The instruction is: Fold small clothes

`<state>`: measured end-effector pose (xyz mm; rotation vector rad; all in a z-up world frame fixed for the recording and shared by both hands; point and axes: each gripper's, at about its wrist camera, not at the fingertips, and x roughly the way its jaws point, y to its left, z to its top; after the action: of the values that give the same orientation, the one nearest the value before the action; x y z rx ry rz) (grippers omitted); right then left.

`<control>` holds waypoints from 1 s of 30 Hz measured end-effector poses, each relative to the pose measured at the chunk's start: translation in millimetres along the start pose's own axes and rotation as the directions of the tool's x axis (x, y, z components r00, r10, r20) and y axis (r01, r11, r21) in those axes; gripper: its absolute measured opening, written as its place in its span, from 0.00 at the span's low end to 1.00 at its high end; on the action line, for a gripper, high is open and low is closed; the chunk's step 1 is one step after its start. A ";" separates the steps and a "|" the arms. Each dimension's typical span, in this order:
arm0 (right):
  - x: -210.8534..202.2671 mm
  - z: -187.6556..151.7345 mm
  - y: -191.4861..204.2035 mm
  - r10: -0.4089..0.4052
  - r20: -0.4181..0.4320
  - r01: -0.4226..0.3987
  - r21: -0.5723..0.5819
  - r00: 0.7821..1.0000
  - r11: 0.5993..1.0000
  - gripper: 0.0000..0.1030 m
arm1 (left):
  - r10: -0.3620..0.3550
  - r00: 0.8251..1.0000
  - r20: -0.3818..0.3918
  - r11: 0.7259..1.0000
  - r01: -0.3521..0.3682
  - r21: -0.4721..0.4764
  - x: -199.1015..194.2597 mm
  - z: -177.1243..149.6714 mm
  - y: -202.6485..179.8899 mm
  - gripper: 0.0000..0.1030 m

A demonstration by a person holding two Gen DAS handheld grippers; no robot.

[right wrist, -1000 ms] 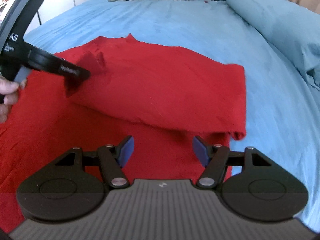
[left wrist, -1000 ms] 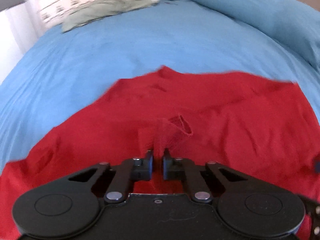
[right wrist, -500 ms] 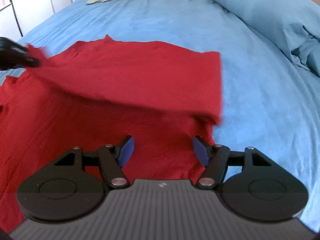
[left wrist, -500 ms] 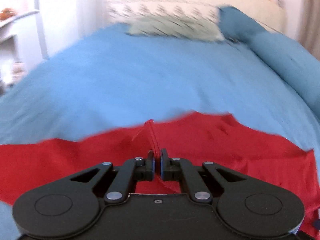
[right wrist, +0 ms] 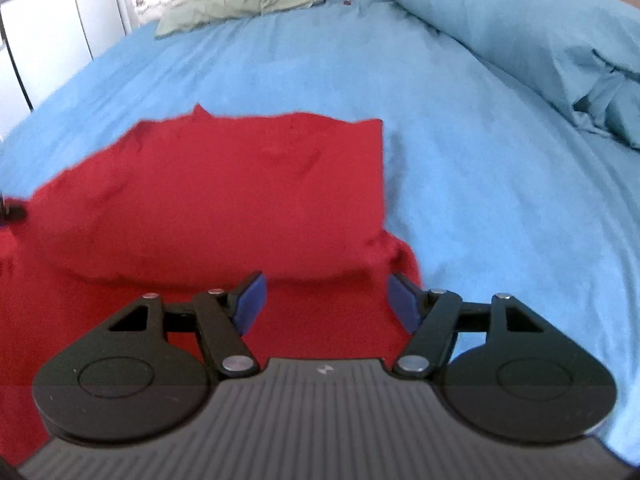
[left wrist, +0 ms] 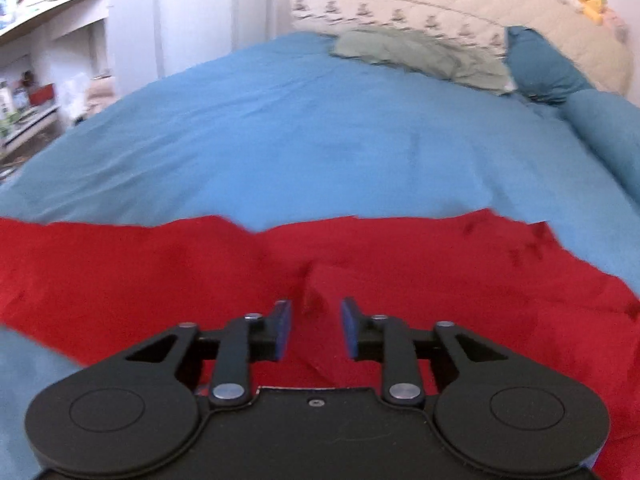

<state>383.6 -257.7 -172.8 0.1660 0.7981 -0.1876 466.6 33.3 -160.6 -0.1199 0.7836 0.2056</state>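
Note:
A red garment (left wrist: 160, 272) lies on the blue bedsheet (left wrist: 320, 140). In the right wrist view the red garment (right wrist: 248, 192) has one side folded over onto itself, with a straight right edge. My left gripper (left wrist: 315, 326) is open just above the cloth, a small raised ridge of fabric between its blue pads, not pinched. My right gripper (right wrist: 326, 300) is open and empty over the near right part of the garment. A bit of the left gripper (right wrist: 12, 212) shows at the far left edge of the right wrist view.
A rolled blue duvet (right wrist: 540, 40) lies along the right side of the bed. A green pillow (left wrist: 420, 56) and a patterned pillow (left wrist: 440, 8) lie at the head. White shelves (left wrist: 52, 60) stand to the left of the bed.
My left gripper carried the pinched cloth leftwards across the garment, then opened and let it go. The folded flap now lies flat. My right gripper stayed open.

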 end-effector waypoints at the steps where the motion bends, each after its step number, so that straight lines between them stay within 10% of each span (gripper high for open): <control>1: 1.8 3.0 2.7 0.011 0.006 -0.011 0.000 1.000 1.000 0.81 | 0.038 0.999 -0.015 0.999 -0.038 -0.006 -1.1 -1.0 5.9 0.33; 4: 6.0 10.1 15.2 0.031 0.030 -0.031 -0.012 0.999 0.999 0.81 | 0.083 0.996 -0.013 0.996 -0.083 0.011 -13.0 -3.1 17.1 0.34; 8: 21.4 16.1 22.8 0.041 0.027 -0.041 -0.005 0.999 0.999 0.83 | -0.067 0.998 0.004 0.984 0.066 0.163 -20.3 -2.8 -5.1 0.59; 17: 37.1 5.3 6.5 -0.037 0.022 0.036 0.075 0.999 0.997 0.82 | -0.143 0.983 -0.112 0.951 0.168 0.260 20.8 -26.0 -32.1 0.60; 30: -43.1 42.7 53.4 0.031 0.085 -0.027 -0.047 0.996 0.999 0.90 | -0.144 0.990 0.010 0.984 0.142 0.109 -102.6 16.0 41.1 0.66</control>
<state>396.0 -210.7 -108.2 0.1253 0.7132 -0.1482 397.5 62.0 -77.8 -0.0713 0.7634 0.0278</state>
